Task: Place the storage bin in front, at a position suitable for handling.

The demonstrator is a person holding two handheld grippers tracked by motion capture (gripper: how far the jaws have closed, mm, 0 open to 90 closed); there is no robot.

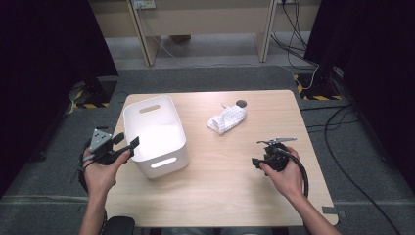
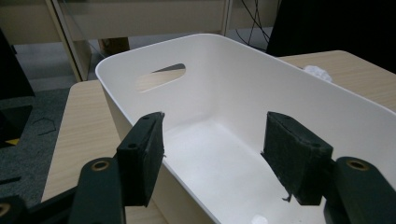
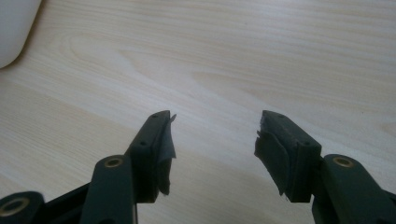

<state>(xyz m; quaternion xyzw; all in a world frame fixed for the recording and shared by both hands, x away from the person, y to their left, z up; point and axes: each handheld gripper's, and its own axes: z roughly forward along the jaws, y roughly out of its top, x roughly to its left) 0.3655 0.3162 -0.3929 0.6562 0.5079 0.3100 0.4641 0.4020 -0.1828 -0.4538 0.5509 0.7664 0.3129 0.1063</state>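
Note:
A white plastic bin (image 1: 172,128) with handle slots stands on the left part of the wooden table (image 1: 235,186). A crumpled white cloth (image 1: 226,119) lies right of it, toward the far edge. My left gripper (image 1: 126,141) is held at the bin's left rim, jaws open and empty. In the left gripper view it (image 2: 215,119) looks into the bin (image 2: 243,79), with the cloth (image 2: 317,72) beyond the far wall. My right gripper (image 1: 256,162) hovers over bare table at the right, open and empty. The right gripper view has it (image 3: 215,116) above wood grain, the bin's corner (image 3: 14,28) at top left.
A small dark disc (image 1: 241,103) sits on the table just behind the cloth. Wooden furniture legs (image 1: 147,34) and cables (image 1: 337,161) are on the grey floor around the table. Black curtains hang at both sides.

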